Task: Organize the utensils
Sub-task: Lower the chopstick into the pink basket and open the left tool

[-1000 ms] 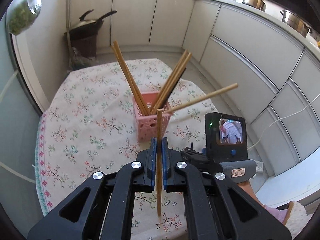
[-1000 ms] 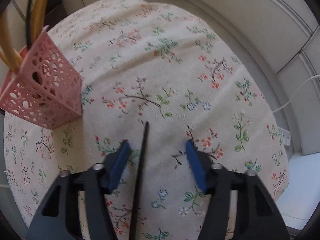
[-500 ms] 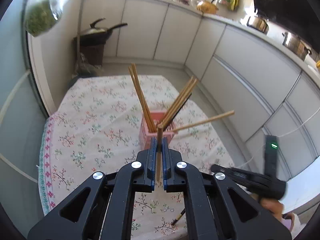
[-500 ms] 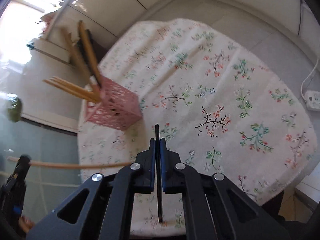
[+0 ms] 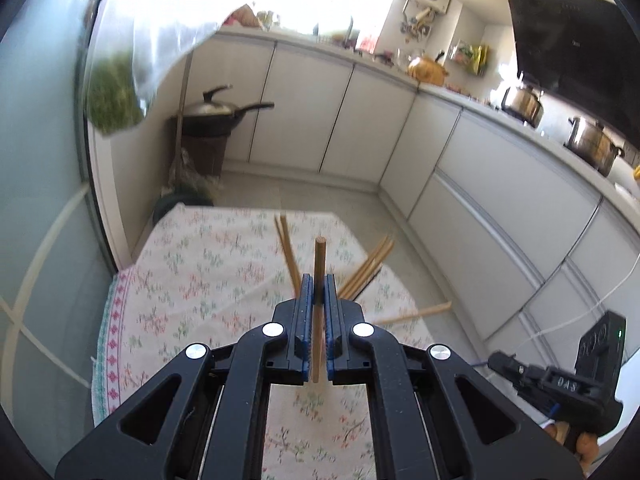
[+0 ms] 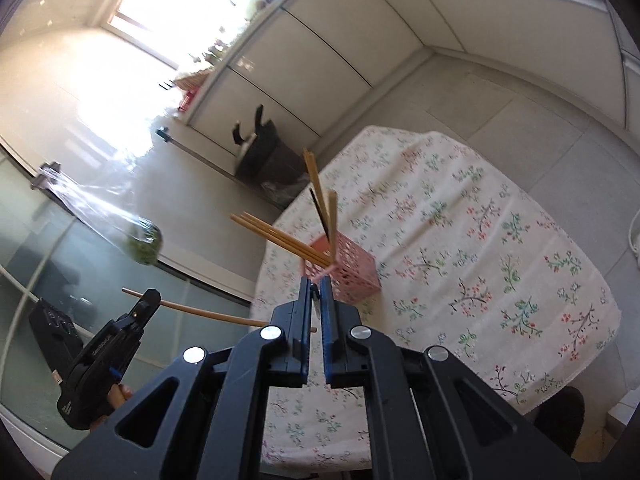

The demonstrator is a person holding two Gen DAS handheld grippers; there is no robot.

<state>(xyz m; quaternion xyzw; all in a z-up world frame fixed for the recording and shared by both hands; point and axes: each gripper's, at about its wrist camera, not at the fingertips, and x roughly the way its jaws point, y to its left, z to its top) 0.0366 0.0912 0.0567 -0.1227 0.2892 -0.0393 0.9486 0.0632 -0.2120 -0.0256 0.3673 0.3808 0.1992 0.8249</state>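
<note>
— Left gripper (image 5: 316, 292) clamps my wooden chopstick (image 5: 319, 264); right gripper (image 6: 315, 294) nearly closed, grip unclear.
— Pink holder (image 6: 347, 266)?
— Twelve o'clock on tablecloth (image 6: 500, 240); right is nearer; stick's axis points toward it.

Pink lattice holder (image 6: 348, 266), tan chopsticks (image 6: 280, 237), floral cream tablecloth (image 6: 480, 240)
</note>
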